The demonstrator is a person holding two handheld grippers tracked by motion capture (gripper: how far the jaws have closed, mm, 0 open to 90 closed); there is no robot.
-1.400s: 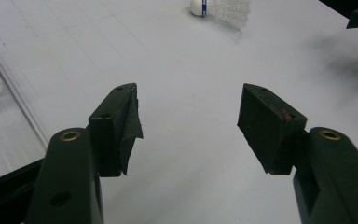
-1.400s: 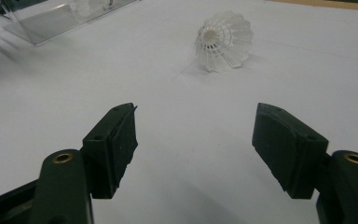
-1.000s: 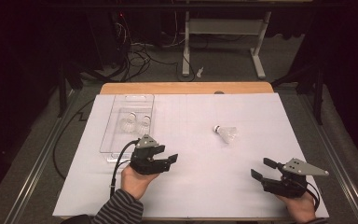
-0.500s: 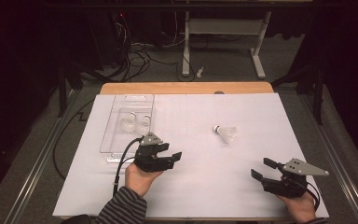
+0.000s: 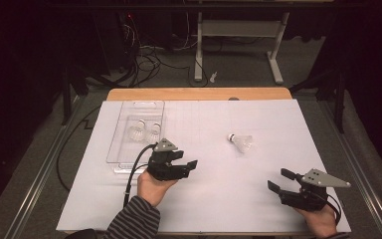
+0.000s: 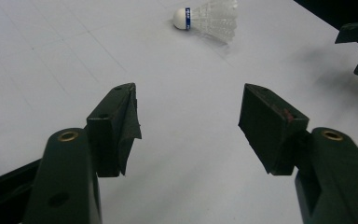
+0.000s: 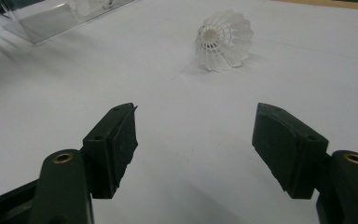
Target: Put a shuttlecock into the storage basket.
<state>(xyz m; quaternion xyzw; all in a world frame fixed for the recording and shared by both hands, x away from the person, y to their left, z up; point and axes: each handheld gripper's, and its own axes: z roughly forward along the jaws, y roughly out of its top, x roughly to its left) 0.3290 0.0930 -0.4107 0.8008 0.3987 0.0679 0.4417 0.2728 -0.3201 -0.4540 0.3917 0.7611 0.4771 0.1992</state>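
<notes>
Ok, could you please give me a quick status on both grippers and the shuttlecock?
Left gripper open, empty. Right gripper open, empty. Loose shuttlecock lying on its side on the white sheet, between and beyond both grippers. Nothing in the way.

Three shuttlecocks (image 5: 240, 142); one clear tray (image 5: 124, 144); two tongs (image 5: 193, 166).

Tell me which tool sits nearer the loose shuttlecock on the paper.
Left. The left tool lies just left of and below the shuttlecock; the right tool sits farther, toward the near right corner.
</notes>
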